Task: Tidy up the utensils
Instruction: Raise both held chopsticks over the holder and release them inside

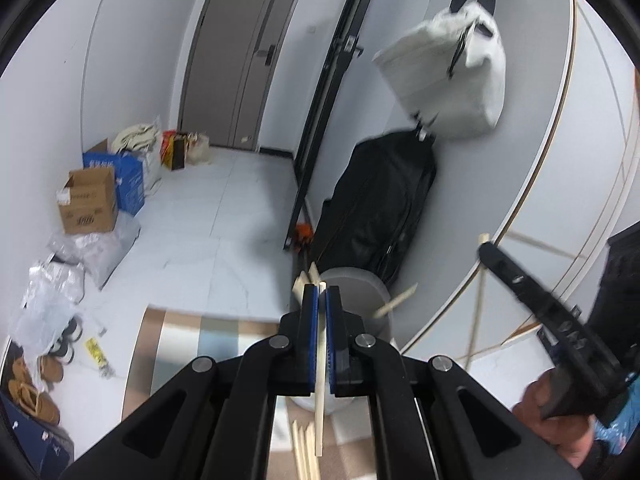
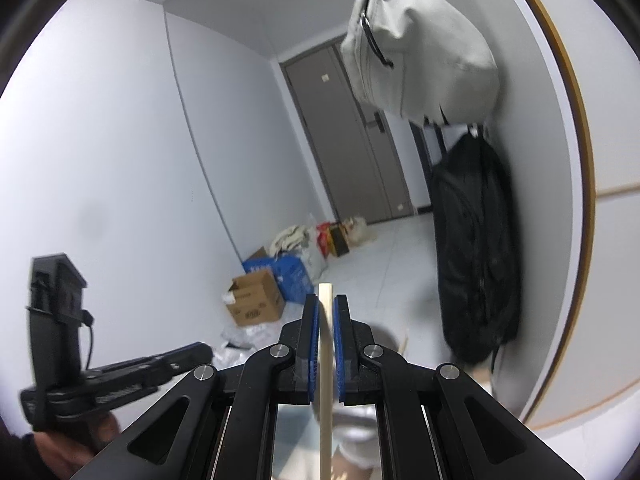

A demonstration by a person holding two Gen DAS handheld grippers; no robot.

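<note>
The left fingers (image 1: 322,294) were clamped tight on one pale chopstick (image 1: 320,408), which ran between the blue pads and stuck out at both ends — a short tip ahead, a longer length hanging down behind. Just past the fingertips stood a grey holder (image 1: 360,284) with another stick (image 1: 396,301) leaning out of its right side. Below the fingers, more loose sticks (image 1: 305,452) lay on a striped mat (image 1: 192,344) covering the surface. At right, a hand (image 1: 560,420) gripped the right gripper (image 1: 486,246), whose black fingers pinched a stick tip; it was blurred. Further off were a white tiled floor (image 1: 208,216), cardboard boxes (image 1: 88,204), a grey door (image 1: 244,56), a black bag (image 1: 380,204) against the wall and a white bag (image 1: 448,76) hanging above it.

From the right wrist, the right fingers (image 2: 326,304) were closed narrow on a second chopstick (image 2: 325,400) — it passed straight between the pads, its squared end just beyond the tips and its other end running down out of view. The holder (image 2: 384,334) showed dimly behind the fingers, blurred, with a stick (image 2: 405,344) at its rim. At lower left, a hand (image 2: 60,448) held the left gripper (image 2: 120,376); its fingertips could not be made out here. The same white bag (image 2: 420,56), black bag (image 2: 476,260), door (image 2: 352,140) and boxes (image 2: 256,300) filled the background.
</note>
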